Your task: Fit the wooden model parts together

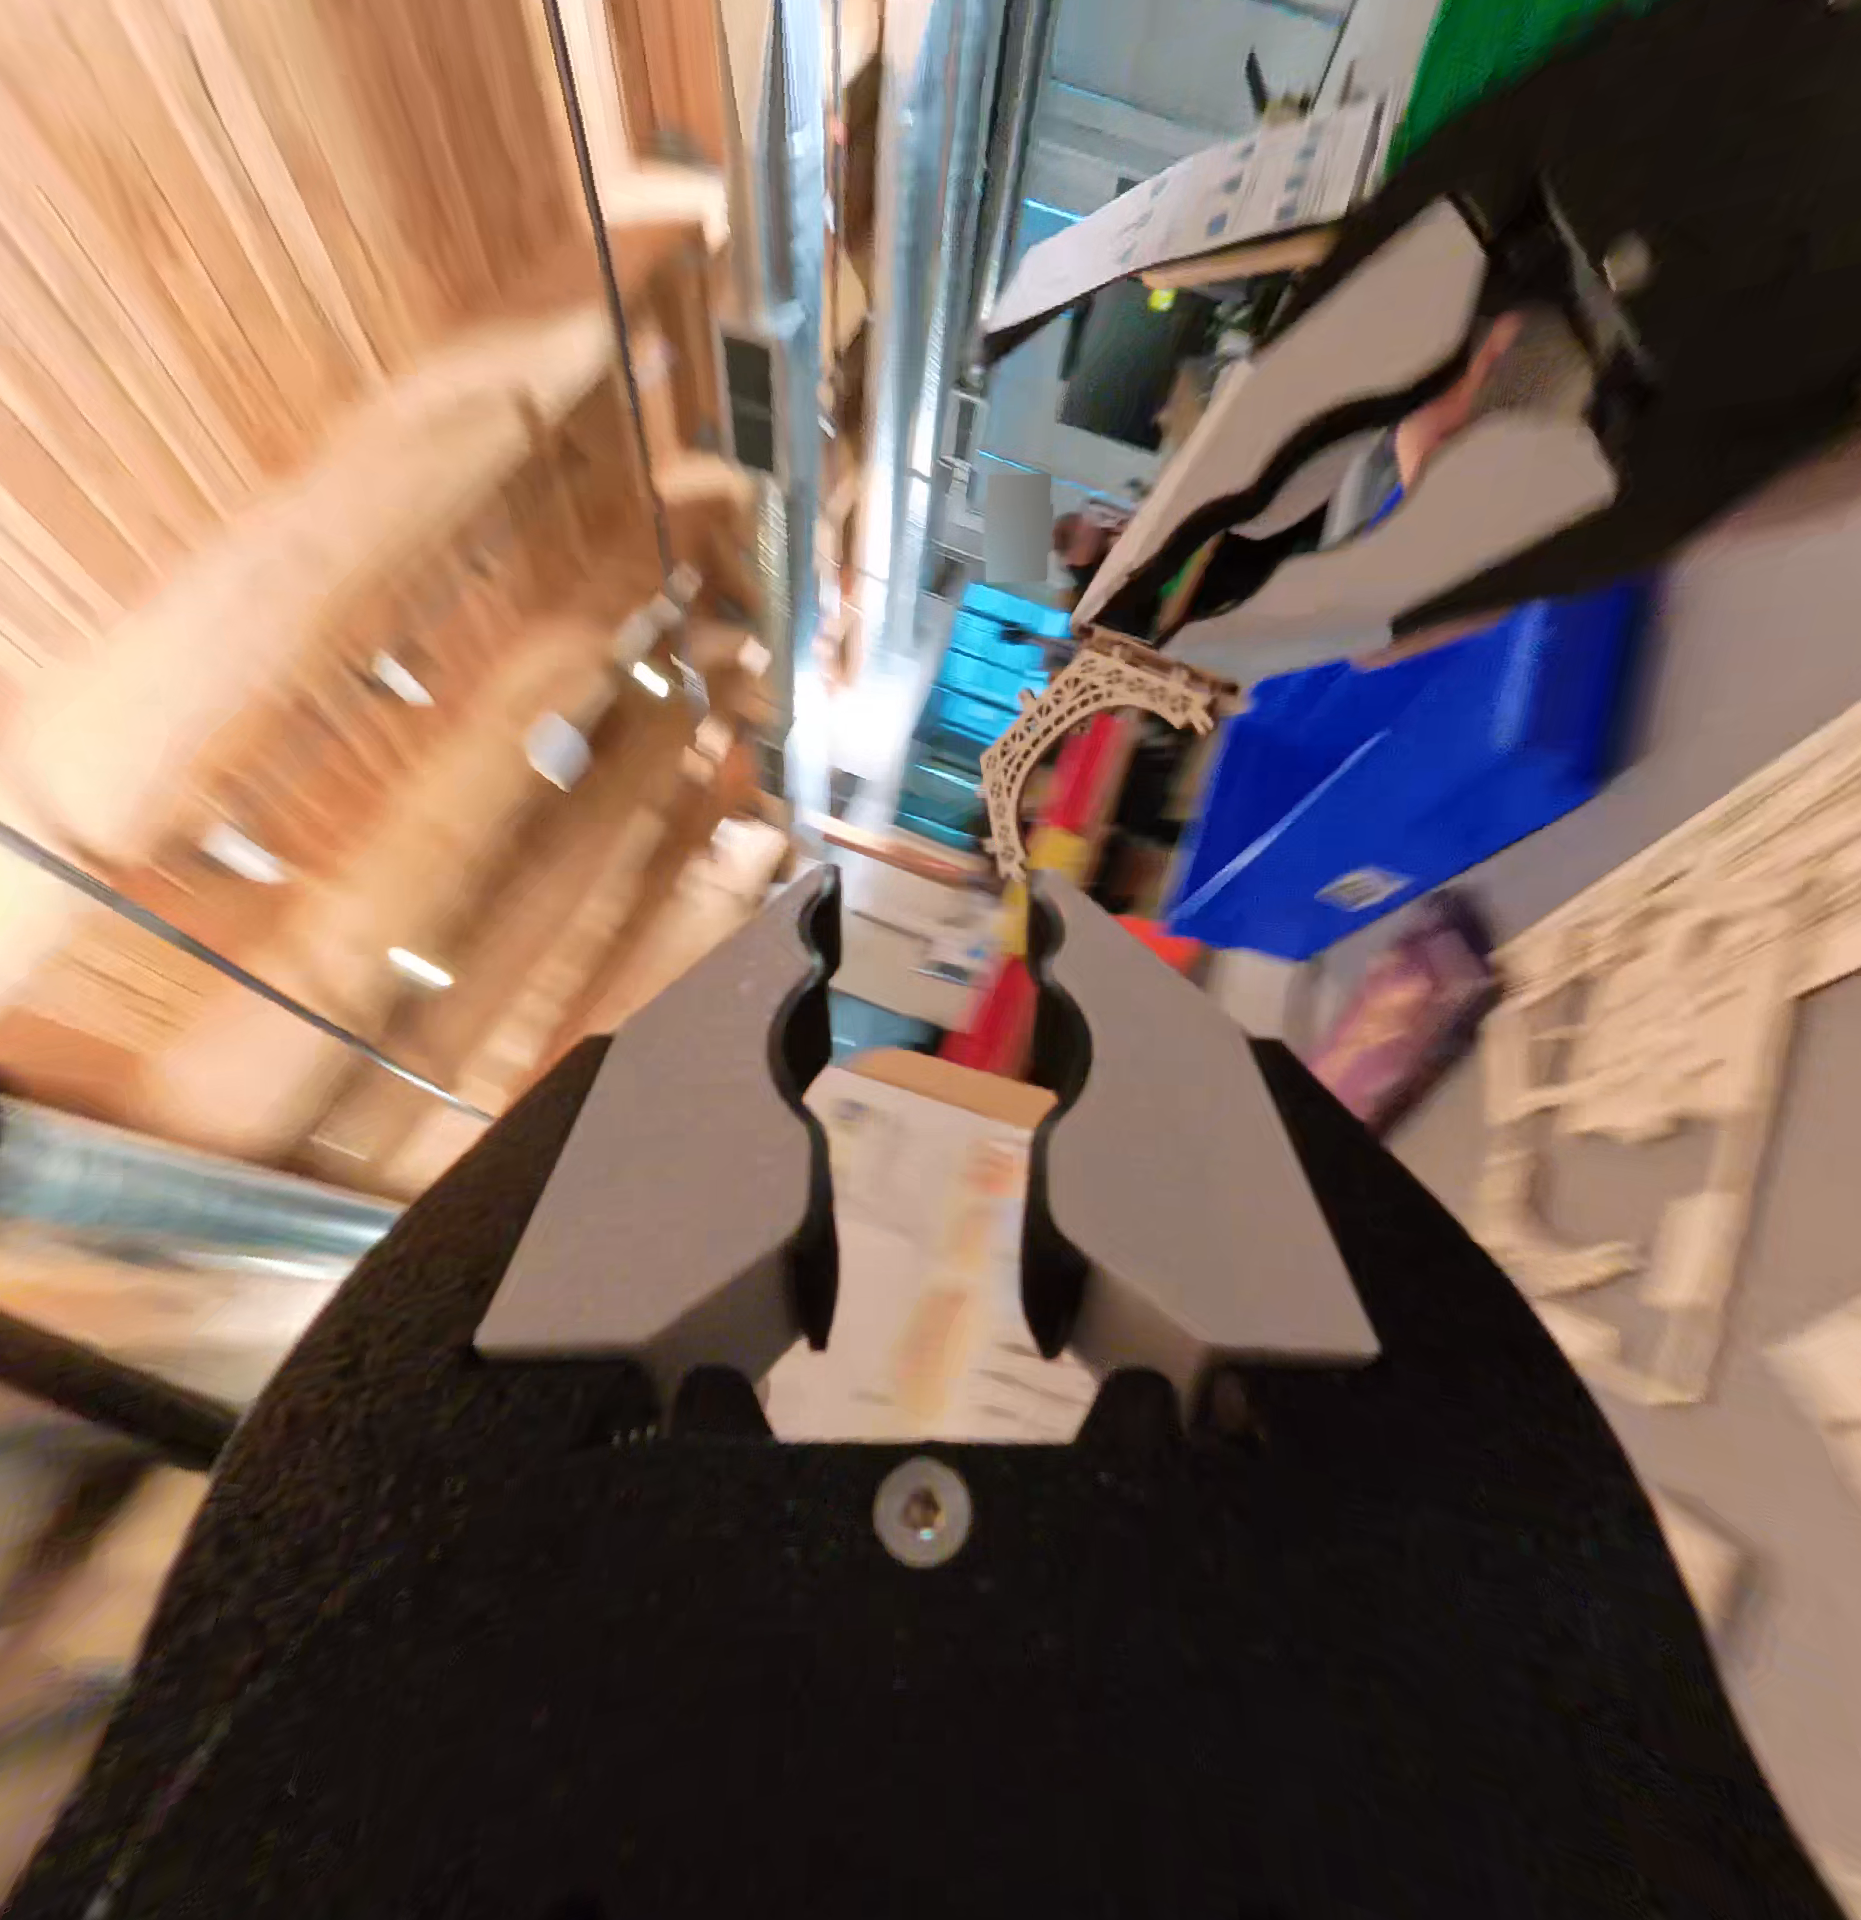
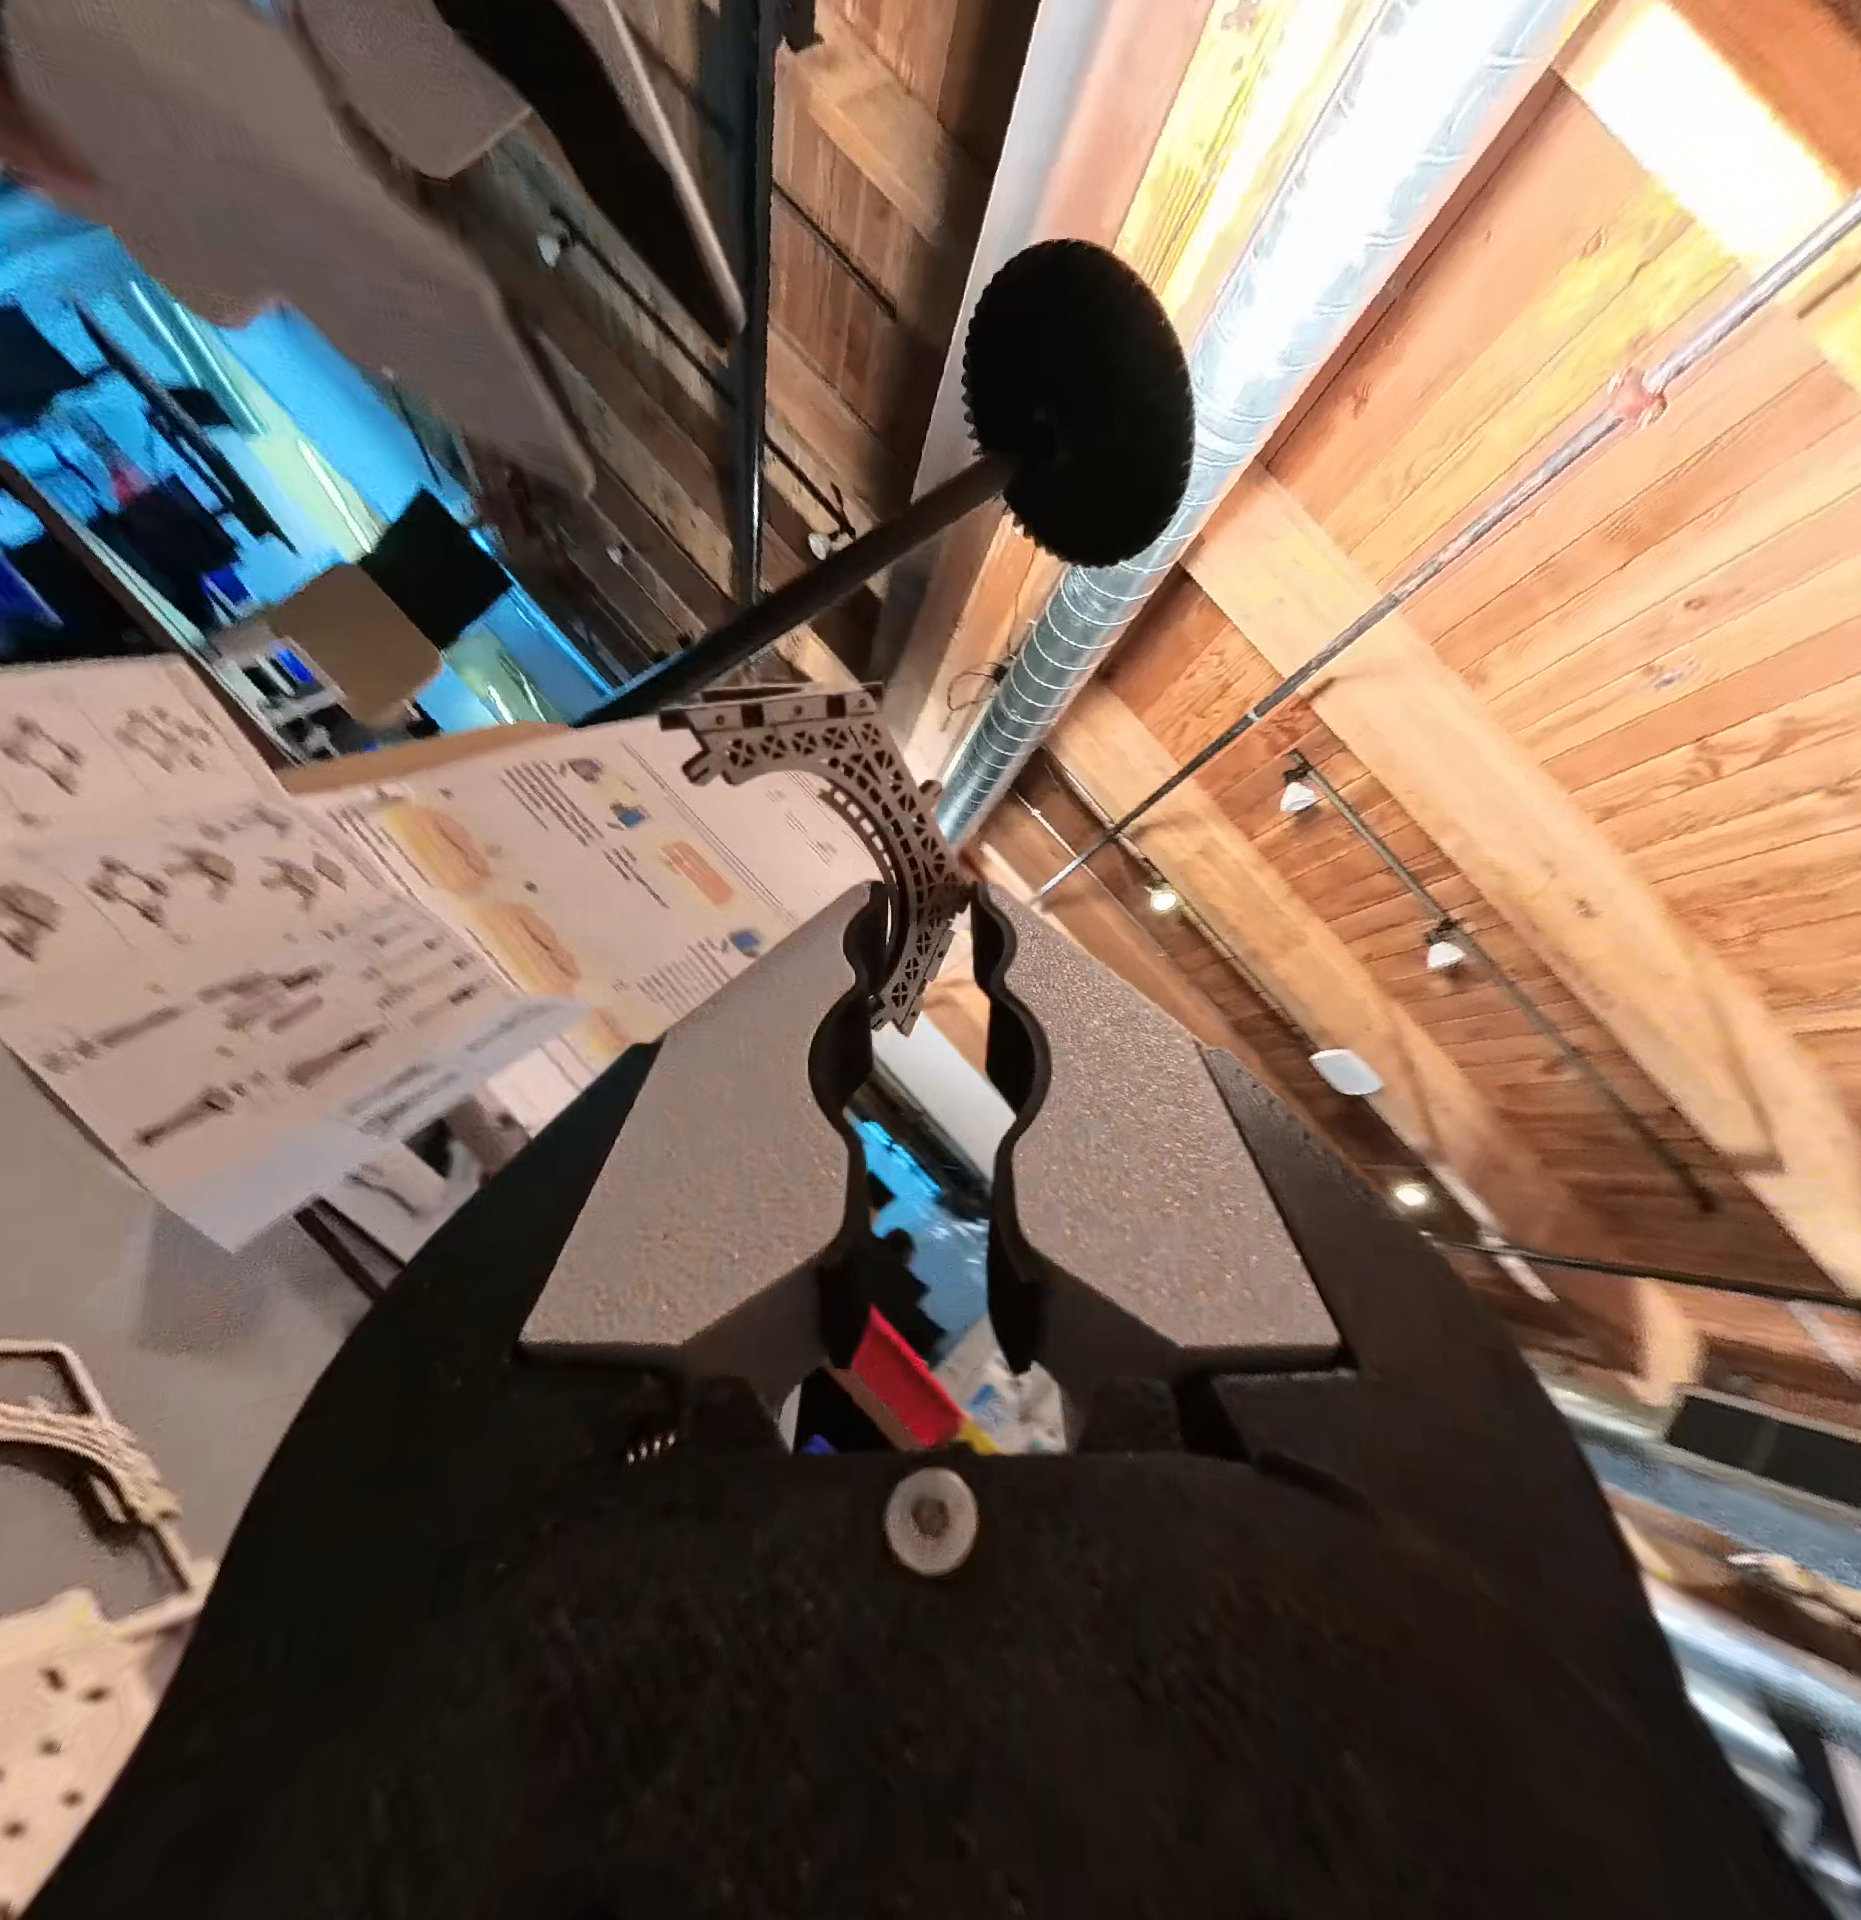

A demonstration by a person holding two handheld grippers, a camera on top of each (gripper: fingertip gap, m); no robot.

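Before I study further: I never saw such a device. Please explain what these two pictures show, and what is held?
Each picture comes from a camera on a handheld two-finger gripper, looking along its fingers. A person holds one in each hand. The right gripper pinches a curved lattice wooden part. In the left view, the left gripper is open and empty; the same part hangs just beyond it. Wooden sheets of cut-out pieces lie on the grey table, beside a blue bin. An instruction sheet is also visible.
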